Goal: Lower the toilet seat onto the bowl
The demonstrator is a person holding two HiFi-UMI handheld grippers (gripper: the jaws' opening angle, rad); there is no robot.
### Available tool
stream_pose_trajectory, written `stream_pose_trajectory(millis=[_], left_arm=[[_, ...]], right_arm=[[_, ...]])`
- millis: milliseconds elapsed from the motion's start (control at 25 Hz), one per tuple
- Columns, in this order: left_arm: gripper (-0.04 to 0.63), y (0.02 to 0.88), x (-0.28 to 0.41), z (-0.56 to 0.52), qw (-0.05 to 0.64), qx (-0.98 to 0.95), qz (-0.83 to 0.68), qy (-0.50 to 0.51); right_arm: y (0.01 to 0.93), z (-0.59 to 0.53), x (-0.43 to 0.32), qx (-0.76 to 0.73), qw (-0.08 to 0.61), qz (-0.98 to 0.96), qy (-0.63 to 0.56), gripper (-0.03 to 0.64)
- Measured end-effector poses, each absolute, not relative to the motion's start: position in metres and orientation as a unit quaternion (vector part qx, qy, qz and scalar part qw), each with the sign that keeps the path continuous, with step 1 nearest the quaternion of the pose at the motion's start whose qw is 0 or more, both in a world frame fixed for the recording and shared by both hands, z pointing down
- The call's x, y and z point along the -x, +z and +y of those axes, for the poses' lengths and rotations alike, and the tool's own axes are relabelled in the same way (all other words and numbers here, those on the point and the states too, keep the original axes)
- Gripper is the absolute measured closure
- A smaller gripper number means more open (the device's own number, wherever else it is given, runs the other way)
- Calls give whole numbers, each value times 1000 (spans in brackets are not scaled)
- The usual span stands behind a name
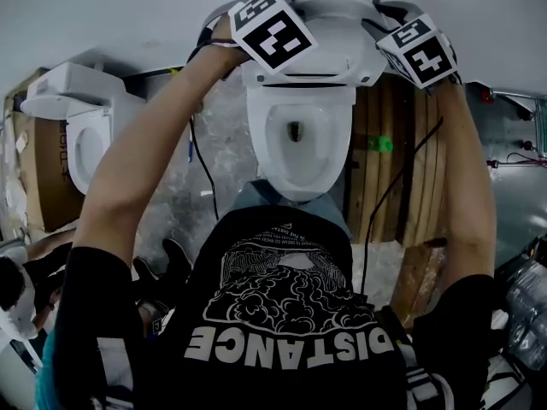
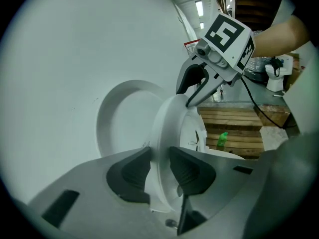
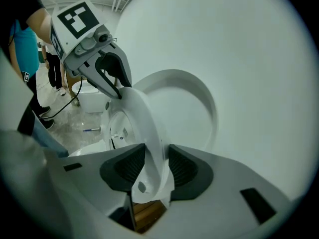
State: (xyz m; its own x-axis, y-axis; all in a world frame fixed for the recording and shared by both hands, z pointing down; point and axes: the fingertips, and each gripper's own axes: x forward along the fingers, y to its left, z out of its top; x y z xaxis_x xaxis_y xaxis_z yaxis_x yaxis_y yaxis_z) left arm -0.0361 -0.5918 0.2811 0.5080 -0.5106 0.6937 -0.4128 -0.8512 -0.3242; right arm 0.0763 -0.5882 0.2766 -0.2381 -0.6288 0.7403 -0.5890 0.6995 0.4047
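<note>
The white toilet bowl [image 1: 299, 143] stands open below me, and its white seat [image 1: 333, 24] is raised at the top of the head view. My left gripper [image 1: 272, 31] and right gripper [image 1: 417, 51] reach up to the seat's two sides. In the left gripper view the left gripper [image 2: 159, 166] has both dark pads against the seat rim [image 2: 167, 128], which leans away from the lid [image 2: 119, 118]. In the right gripper view the right gripper [image 3: 156, 166] clamps the opposite rim [image 3: 149, 128] in front of the lid [image 3: 192, 108]. Each gripper shows in the other's view: the right gripper [image 2: 199, 91], the left gripper [image 3: 112, 81].
A second white toilet [image 1: 85, 135] stands at the left beside a cardboard box [image 1: 38, 169]. A wooden pallet [image 1: 402, 161] with a green bottle [image 1: 380, 143] lies right of the bowl. Cables hang from both grippers. A person [image 3: 27, 54] stands at the left.
</note>
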Motion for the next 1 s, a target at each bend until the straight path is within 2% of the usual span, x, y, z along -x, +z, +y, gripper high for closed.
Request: stream_pose_trajectory(millis=[480,1000], left_arm=[[466,284,37,-536,90,844,302,-434],[471,292,39,-455,110,817,338,-453]], right_arm=[[274,-534,-80,-335,473,-813,-59,482],[285,-453,-76,-271,470,-832,-115,483]])
